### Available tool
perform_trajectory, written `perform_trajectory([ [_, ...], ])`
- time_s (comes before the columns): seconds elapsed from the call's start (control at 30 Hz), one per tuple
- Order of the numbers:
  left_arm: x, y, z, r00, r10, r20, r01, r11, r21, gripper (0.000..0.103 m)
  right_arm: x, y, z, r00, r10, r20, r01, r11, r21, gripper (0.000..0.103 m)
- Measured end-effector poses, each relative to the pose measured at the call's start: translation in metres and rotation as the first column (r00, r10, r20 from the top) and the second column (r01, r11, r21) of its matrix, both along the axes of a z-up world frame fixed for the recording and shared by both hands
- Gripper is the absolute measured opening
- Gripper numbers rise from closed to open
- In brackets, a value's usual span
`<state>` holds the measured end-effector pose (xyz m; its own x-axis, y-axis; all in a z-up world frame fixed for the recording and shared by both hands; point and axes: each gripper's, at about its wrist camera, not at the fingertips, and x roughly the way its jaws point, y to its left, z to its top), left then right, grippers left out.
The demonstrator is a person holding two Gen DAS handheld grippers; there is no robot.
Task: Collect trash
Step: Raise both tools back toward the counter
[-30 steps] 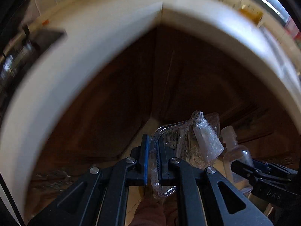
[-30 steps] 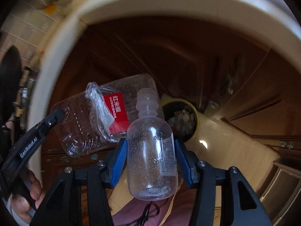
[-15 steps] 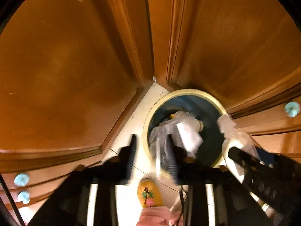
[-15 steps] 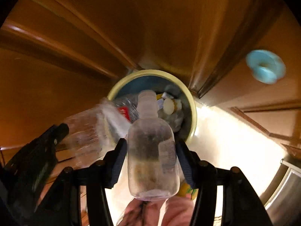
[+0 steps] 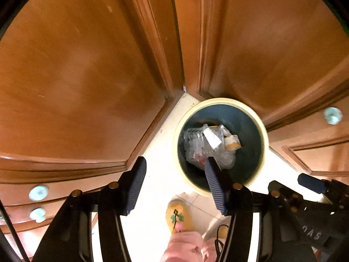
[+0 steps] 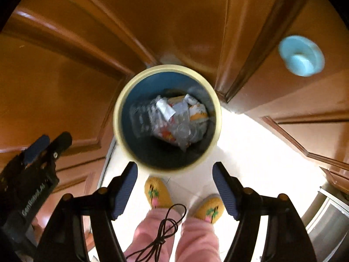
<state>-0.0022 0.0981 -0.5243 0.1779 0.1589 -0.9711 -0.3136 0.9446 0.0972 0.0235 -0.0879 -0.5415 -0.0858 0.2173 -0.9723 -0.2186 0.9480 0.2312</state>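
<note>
Hovering over bin (image 6: 122,100), both grippers pointing down. Left gripper (image 5: 174,174) jaws just opening, spread, nothing between. Right gripper (image 6: 175,179) jaws also just opening, wide, empty. Clear plastic trash (image 6: 168,120) lying inside bin, on pile. Yellow slippers (image 6: 157,193) below.

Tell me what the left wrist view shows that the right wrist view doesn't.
Only the left view shows two pale knobs on the drawers at lower left, and just one slipper whole.

Only the right view shows both slippers, a dangling black cord and a metal appliance at lower right.

Both show the bin with clear plastic trash inside, wooden cabinet doors, pink trousers, and each tool, left and right, open and empty.
</note>
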Motion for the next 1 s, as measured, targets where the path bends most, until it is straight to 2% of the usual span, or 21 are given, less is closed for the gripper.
perform_trajectory([
  [0.17, -0.012, -0.018, 0.083, 0.996, -0.082, 0.027, 0.082, 0.997, 0.011, 0.055, -0.01, -0.008, 0.083, 0.999, 0.007, 0.032, -0.008, 1.0, 0.031, 0.071],
  [0.27, -0.018, -0.03, 0.14, 0.99, -0.125, 0.063, 0.122, 0.992, 0.039, 0.062, -0.009, -0.015, 0.145, 0.997, 0.003, 0.079, -0.007, 0.999, 0.048, 0.071],
  [0.33, -0.02, -0.037, 0.179, 0.984, -0.149, 0.101, 0.146, 0.988, 0.044, 0.067, -0.009, -0.023, 0.184, 0.993, 0.002, 0.115, -0.009, 0.998, 0.06, 0.071],
  [0.5, -0.019, -0.053, 0.272, 0.957, -0.213, 0.196, 0.199, 0.976, 0.088, 0.069, -0.009, -0.044, 0.284, 0.974, -0.012, 0.226, -0.008, 0.996, 0.088, 0.071],
  [0.67, -0.019, -0.066, 0.362, 0.904, -0.281, 0.323, 0.245, 0.958, 0.149, 0.076, -0.01, -0.064, 0.361, 0.95, -0.057, 0.306, 0.018, 0.992, 0.128, 0.071],
  [0.77, -0.017, -0.073, 0.403, 0.868, -0.317, 0.382, 0.266, 0.947, 0.181, 0.078, -0.011, -0.071, 0.399, 0.93, -0.079, 0.36, 0.023, 0.987, 0.157, 0.071],
  [0.9, -0.012, -0.077, 0.46, 0.805, -0.368, 0.466, 0.292, 0.929, 0.229, 0.08, -0.016, -0.079, 0.445, 0.89, -0.1, 0.446, 0.025, 0.985, 0.172, 0.071],
  [1.0, -0.005, -0.079, 0.488, 0.761, -0.384, 0.523, 0.305, 0.923, 0.235, 0.085, -0.011, -0.082, 0.474, 0.86, -0.114, 0.497, 0.029, 0.984, 0.176, 0.071],
])
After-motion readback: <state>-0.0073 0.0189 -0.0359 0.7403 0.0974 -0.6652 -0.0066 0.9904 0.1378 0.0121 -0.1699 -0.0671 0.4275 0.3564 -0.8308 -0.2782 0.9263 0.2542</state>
